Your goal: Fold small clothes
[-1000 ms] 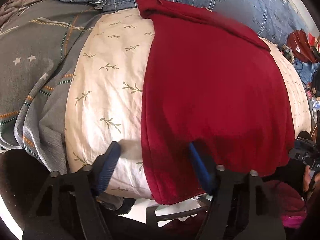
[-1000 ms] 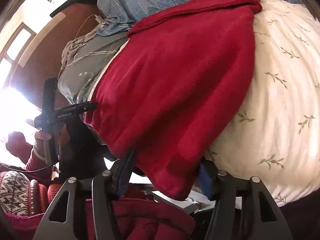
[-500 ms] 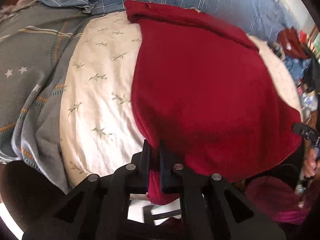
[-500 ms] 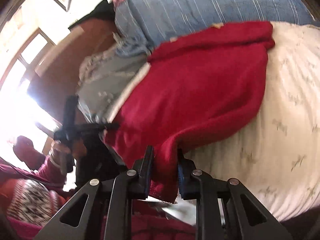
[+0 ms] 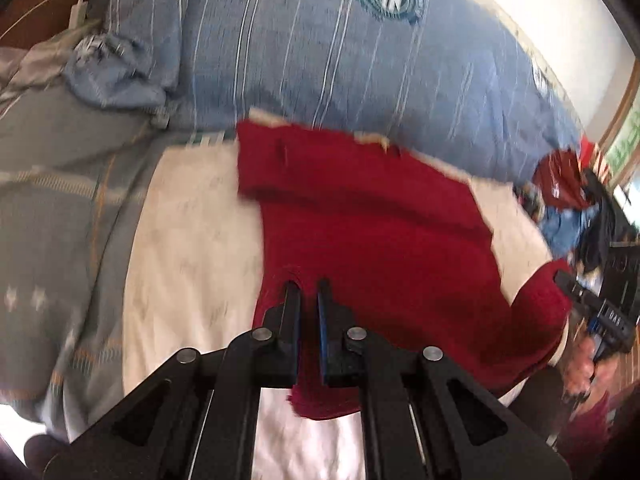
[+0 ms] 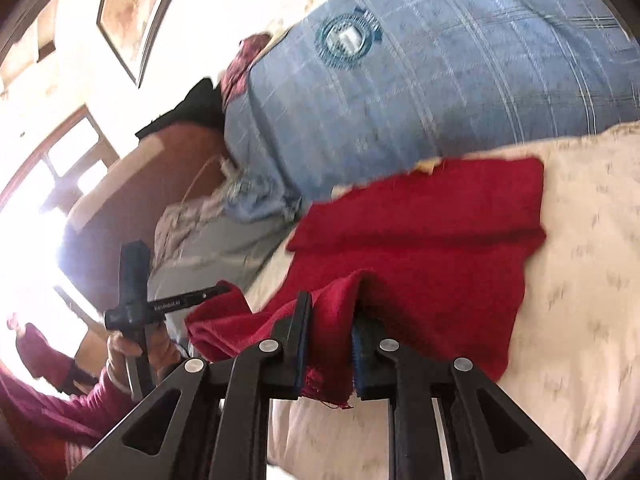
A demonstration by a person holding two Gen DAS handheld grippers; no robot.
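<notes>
Left wrist view: we see the left claw (image 5: 308,292) clenched on the near hem of the red cloth (image 5: 372,232), with a thin fold pinched between its jaws. In the right wrist view, the right claw (image 6: 331,312) is closing its jaws on the other near corner, with a thicker bunch of the fabric between them. Beyond both claws, the cloth lies spread over the cream bedspread (image 5: 192,248), its far edge doubled over beside the blue pillow (image 5: 320,52). We judge it soft, light and limp, fleecy enough not to slip. It sags between the holds, so the corners look the best place to grip.
</notes>
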